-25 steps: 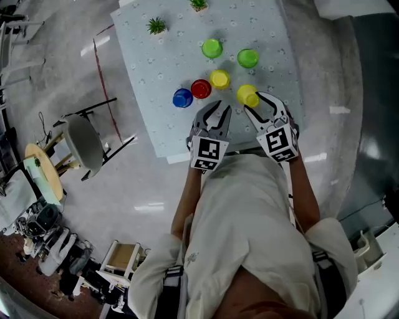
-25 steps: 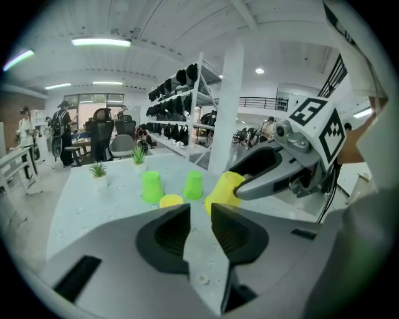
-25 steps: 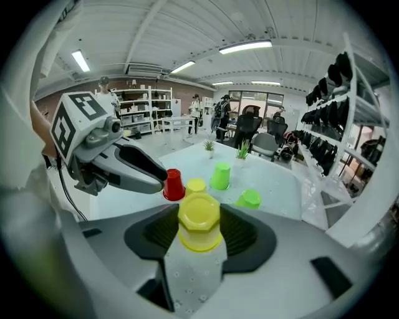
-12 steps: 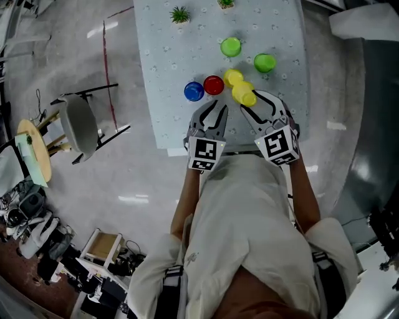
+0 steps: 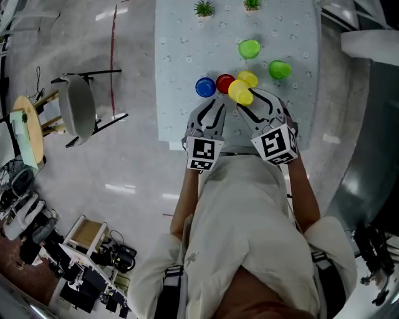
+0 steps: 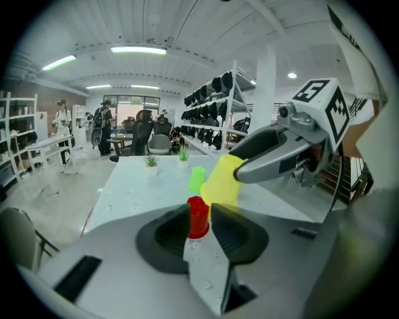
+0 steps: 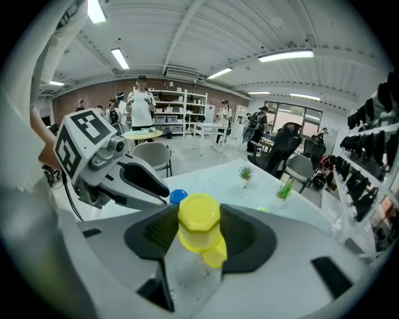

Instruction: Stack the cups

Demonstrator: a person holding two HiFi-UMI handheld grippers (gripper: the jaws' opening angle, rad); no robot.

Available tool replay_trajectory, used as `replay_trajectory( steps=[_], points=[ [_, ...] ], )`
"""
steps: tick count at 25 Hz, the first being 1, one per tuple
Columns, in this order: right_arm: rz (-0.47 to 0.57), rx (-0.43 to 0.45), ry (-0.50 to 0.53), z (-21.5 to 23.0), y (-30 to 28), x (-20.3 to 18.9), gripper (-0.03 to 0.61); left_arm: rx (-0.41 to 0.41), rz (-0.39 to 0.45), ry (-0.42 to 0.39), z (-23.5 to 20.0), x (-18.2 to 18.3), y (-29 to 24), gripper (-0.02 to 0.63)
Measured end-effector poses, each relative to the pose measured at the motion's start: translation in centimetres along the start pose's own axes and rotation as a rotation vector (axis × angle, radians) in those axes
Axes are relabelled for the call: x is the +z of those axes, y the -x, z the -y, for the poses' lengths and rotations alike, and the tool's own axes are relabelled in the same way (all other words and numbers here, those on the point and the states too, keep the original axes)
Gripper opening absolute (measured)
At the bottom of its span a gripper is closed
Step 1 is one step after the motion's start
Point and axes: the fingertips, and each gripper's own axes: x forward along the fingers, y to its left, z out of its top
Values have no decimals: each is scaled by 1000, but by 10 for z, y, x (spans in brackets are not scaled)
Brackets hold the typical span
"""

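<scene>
My right gripper [image 5: 250, 99] is shut on a yellow cup [image 5: 240, 92], held tilted above the table, base towards the camera in the right gripper view [image 7: 199, 219]. Just beyond it a second yellow cup [image 5: 248, 78] stands on the table, partly hidden. A red cup [image 5: 225, 83] and a blue cup [image 5: 205, 86] stand to its left. Two green cups [image 5: 249, 48] [image 5: 279, 69] stand farther back. My left gripper [image 5: 210, 111] hangs open and empty near the front edge, with the red cup [image 6: 197, 217] showing beyond its gap.
The pale blue table [image 5: 181, 56] carries two small potted plants [image 5: 204, 8] [image 5: 252, 4] at its far end. A grey chair [image 5: 79, 115] stands on the floor to the left. In the left gripper view, shelving and people are far off in the room.
My right gripper has carried the yellow cup leftward, from right of the row to just in front of the other yellow cup. The left gripper has shifted slightly left too, still empty.
</scene>
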Motion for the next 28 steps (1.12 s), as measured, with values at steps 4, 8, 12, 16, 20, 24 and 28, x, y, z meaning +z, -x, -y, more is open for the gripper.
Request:
replay_trajectory(
  steps=[4,8,12,16,20,24,28],
  points=[
    [6,34,27,-5,-12,9,206,29,1,22,-8,-3,4,109],
    [10,57,46,-10,-22,19,206,46,1,38,-17,-5,8,109],
    [6,80,59,-14,-32,25,206,62,-1,56,-26,-7,11,109],
    [3,102,69,-16,-40,29,206,74,-3,65,-33,-9,12,109],
    [-3,124,78,-21,-48,32,206,81,-6,74,-39,-11,14,109],
    [-18,147,79,-25,-55,31,207,89,-9,83,-43,-13,15,109],
    [-20,161,57,-25,-61,30,209,95,-12,86,-46,-15,15,109]
  ],
)
